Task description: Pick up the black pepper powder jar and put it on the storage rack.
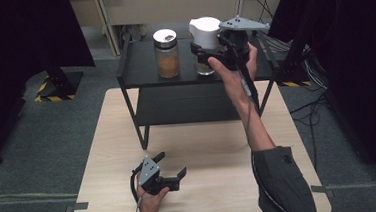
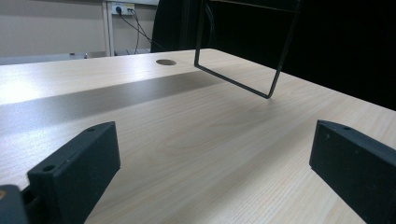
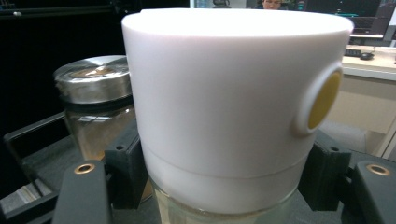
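Observation:
A glass jar with a tall white cap (image 1: 205, 32) is at the right of the black rack's top shelf (image 1: 184, 73). My right gripper (image 1: 201, 56) is shut on it just under the cap. In the right gripper view the white-capped jar (image 3: 224, 107) sits between the black pads (image 3: 123, 163), and my right gripper (image 3: 224, 186) clamps its glass neck. I cannot tell whether the jar's base touches the shelf. A second jar with a silver lid (image 1: 166, 52) and brown contents stands to its left, apart from it. My left gripper (image 1: 172, 163) lies open on the wooden table (image 1: 206, 185).
The black rack stands on the far half of the table, with a lower shelf under the top one. Its thin leg frame (image 2: 243, 84) rises ahead of my left gripper (image 2: 215, 172). A round hole (image 2: 166, 62) marks the tabletop. Cables lie on the floor at the right.

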The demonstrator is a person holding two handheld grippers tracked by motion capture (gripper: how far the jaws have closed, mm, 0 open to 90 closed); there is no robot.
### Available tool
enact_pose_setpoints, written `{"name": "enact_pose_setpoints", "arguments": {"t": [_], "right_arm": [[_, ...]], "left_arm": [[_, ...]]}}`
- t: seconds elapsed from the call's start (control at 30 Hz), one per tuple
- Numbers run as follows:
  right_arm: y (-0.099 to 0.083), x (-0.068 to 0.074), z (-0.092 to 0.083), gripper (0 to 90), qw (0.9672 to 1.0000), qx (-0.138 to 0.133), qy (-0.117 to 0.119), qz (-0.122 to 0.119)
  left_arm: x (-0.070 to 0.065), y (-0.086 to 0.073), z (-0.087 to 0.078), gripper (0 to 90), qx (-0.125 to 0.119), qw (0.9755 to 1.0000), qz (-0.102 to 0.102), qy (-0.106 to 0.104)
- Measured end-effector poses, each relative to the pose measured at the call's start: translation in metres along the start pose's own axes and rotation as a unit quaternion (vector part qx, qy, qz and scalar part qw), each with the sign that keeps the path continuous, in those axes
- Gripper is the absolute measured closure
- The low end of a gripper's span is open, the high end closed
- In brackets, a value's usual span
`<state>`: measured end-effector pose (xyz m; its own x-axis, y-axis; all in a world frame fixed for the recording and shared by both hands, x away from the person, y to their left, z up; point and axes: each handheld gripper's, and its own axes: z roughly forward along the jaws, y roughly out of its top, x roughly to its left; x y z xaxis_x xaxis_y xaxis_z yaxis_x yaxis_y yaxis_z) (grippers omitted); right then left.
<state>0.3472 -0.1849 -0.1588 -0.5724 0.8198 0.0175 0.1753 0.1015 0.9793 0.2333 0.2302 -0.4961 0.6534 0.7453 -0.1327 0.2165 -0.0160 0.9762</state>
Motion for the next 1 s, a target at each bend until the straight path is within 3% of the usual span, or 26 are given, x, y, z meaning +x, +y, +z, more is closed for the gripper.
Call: {"name": "enact_pose_setpoints", "arguments": {"t": [0.6, 0.93, 1.0], "right_arm": [[-0.004, 0.005, 0.014, 30.7, 0.9997, -0.003, -0.026, -0.001], [-0.01, 0.005, 0.015, 30.3, 0.9996, -0.008, -0.025, -0.009], [-0.011, 0.003, 0.014, 21.4, 0.9997, -0.011, -0.021, -0.001]], "left_arm": [[0.0, 0.0, 0.0, 1.1, 0.0, 1.0, 0.0, 0.0], [0.0, 0.0, 0.0, 1.1, 0.001, 1.0, 0.001, 0.0], [0.0, 0.0, 0.0, 1.1, 0.001, 1.0, 0.002, 0.0]]}}
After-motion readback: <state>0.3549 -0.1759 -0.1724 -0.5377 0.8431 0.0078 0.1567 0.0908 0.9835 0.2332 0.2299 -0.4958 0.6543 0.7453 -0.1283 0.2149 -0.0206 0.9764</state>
